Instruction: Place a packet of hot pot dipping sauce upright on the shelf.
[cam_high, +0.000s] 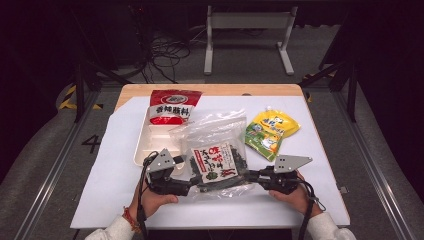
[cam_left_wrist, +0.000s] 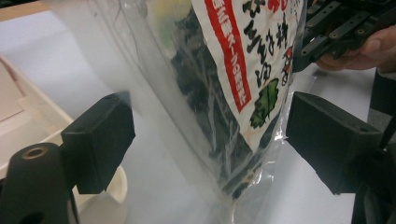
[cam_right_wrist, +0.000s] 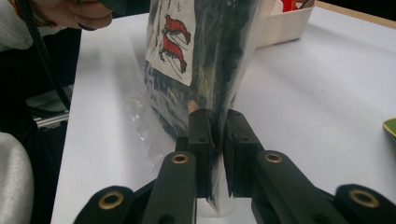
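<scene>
Seaweed bag (cam_high: 216, 165) sits near the middle of the white sheet (cam_high: 110, 175), just right of the tray (cam_high: 142, 147), lifted a little between my two tools. My right gripper (cam_right_wrist: 217, 126) is clamped on the bag's right edge, the jaws pinching the clear film tight with the dark seaweed showing just above them. My left gripper (cam_left_wrist: 210, 135) stands wide apart, one jaw on each side of the bag's left edge, and I can see neither pad pressing the plastic.

I judge the bag to be light and floppy: thin, crinkly film, a loose dry filling, and a paper label (cam_left_wrist: 238, 51) inside. It sags and folds where nothing supports it, so one pinch on an edge lets the rest swing. The film looks slick, and a grip on empty plastic alone could slide or stretch it. The filling is likely brittle, so squeezing through the middle would crush it.

Best hold, I reckon, is on the sealed side seams, opposite each other, where the film is doubled and stiffer.

Far off lie a red packet (cam_high: 172, 106) on the tray and a yellow pouch (cam_high: 272, 131) to the right, both well apart from my work.
</scene>
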